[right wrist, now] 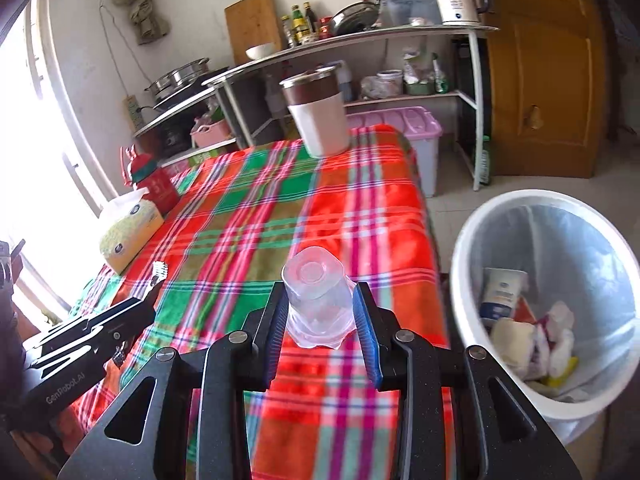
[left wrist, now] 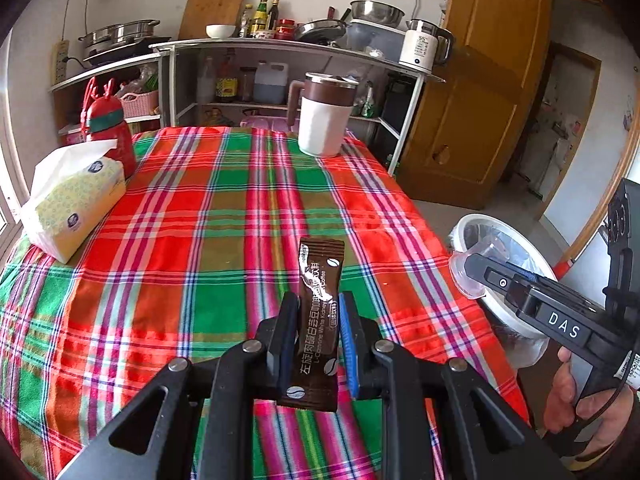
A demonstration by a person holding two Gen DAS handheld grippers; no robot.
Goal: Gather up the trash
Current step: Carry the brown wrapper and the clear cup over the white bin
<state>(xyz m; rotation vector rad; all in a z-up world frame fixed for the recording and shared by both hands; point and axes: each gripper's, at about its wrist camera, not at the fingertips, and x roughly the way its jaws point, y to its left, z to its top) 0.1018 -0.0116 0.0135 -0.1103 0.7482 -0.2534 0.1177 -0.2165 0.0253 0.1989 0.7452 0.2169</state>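
Note:
My left gripper [left wrist: 318, 304] is shut on a brown coffee sachet [left wrist: 318, 320] and holds it upright above the plaid tablecloth [left wrist: 224, 216]. My right gripper [right wrist: 320, 292] is shut on a crumpled clear plastic cup [right wrist: 316, 300], above the table's right edge. The white trash bin [right wrist: 468, 240] with a clear liner stands on the floor to the right of the table and holds several pieces of trash. In the left wrist view the right gripper [left wrist: 472, 268] holds the cup [left wrist: 460, 276] over the bin's rim [left wrist: 476, 220].
A tissue pack [left wrist: 76, 204] and a red bottle [left wrist: 106, 128] stand at the table's left. A brown-and-white mug [left wrist: 322, 116] stands at the far edge. Shelves with cookware [left wrist: 280, 44] are behind. A pink-lidded box [right wrist: 404, 120] and a wooden door [right wrist: 552, 68] are at right.

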